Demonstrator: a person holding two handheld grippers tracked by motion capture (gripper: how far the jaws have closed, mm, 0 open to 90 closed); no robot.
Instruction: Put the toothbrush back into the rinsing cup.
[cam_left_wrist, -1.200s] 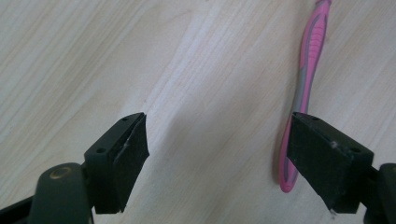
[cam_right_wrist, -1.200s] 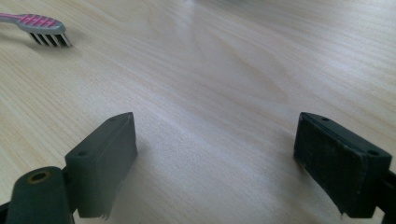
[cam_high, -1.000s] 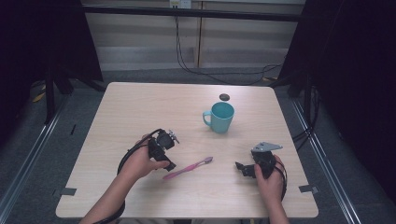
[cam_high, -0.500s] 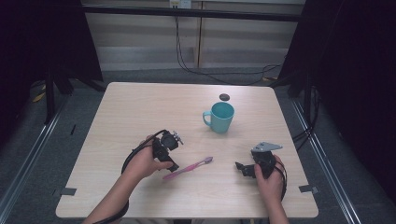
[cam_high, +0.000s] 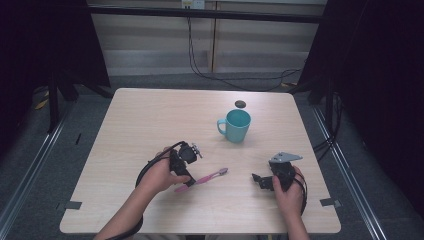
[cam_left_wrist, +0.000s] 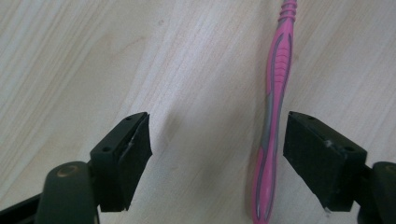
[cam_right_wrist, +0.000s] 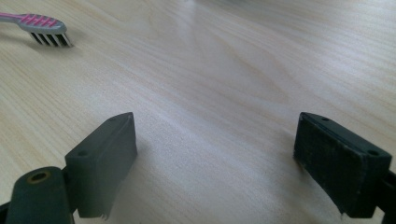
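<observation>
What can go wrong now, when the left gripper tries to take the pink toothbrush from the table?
1. The toothbrush lies close to one pad of the left gripper, off centre between its open jaws, which have just been closing; it may get pushed aside or twist.
2. It lies flat on the table, so the pads might scrape the wood.

No legible text, label, brand or number — not on any surface.

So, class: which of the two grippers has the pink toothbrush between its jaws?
The left gripper: the pink toothbrush handle lies between its open jaws. The right gripper has bare table between its jaws.
</observation>
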